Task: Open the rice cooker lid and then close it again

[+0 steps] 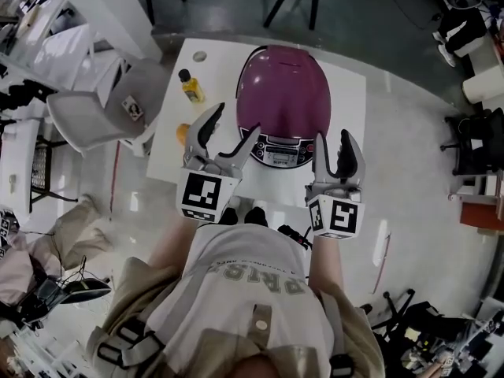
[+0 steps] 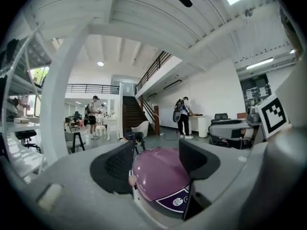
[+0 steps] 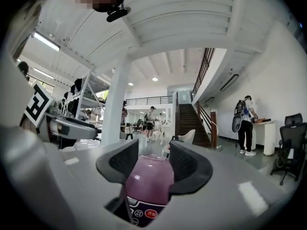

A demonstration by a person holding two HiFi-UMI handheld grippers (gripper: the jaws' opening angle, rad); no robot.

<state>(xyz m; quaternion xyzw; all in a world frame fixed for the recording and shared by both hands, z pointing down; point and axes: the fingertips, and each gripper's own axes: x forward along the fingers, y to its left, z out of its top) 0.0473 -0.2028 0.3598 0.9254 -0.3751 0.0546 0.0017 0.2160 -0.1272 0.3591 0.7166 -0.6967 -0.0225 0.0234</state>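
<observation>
On the white table (image 1: 350,81) the purple rice cooker (image 1: 283,93) sits lid shut, left gripper (image 1: 234,120) and right gripper (image 1: 332,137) hover just short of its front, jaws half apart and holding nothing, so I'd go gently for whatever latch is by the control panel (image 1: 277,150).

The cooker (image 1: 283,105) stands upright near the middle of a white table (image 1: 350,93). Its domed lid (image 1: 285,85) is glossy purple and lies down, shut over the pale body. A dark button panel (image 1: 281,151) faces the table's near edge
</observation>
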